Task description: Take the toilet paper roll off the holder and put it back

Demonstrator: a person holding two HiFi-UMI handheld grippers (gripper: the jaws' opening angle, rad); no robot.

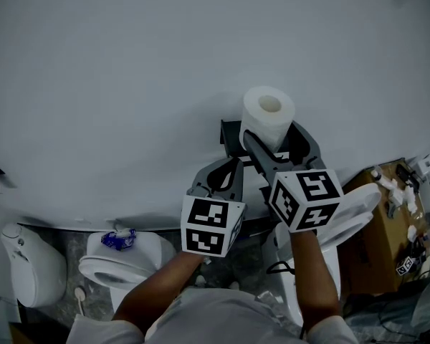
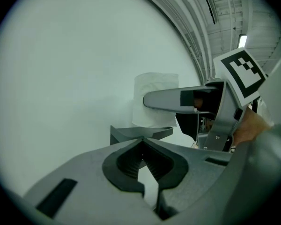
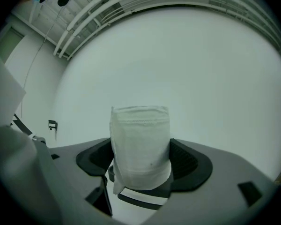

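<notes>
Roll: toilet paper roll close to the wall, core hole facing up towards the head camera; a loose sheet end hangs at its lower edge in the right gripper view.
Axis: upright, parallel to the wall.
Holder: dark bracket on the wall, just beside the roll at its 8 o'clock in the head view; a dark bar of it shows right under the roll in the right gripper view. Cannot tell whether the roll touches it or hangs clear.
Right tongs: clamped on the roll, one jaw at 3 o'clock and one at 9 o'clock of it, pads pressed on the paper.
Left tongs: jaws together, nothing between them; at 7 o'clock of the roll, tips near the holder's edge.
Key relation: roll sits at 12 o'clock from the right tongs' cube, directly over the holder; the right hand carries it and the left is the spare.
Step (judged): either lift-off or return; needs a straight move along the upright axis.
Risk (judged): soft paper may crush or slip in the grip.
</notes>
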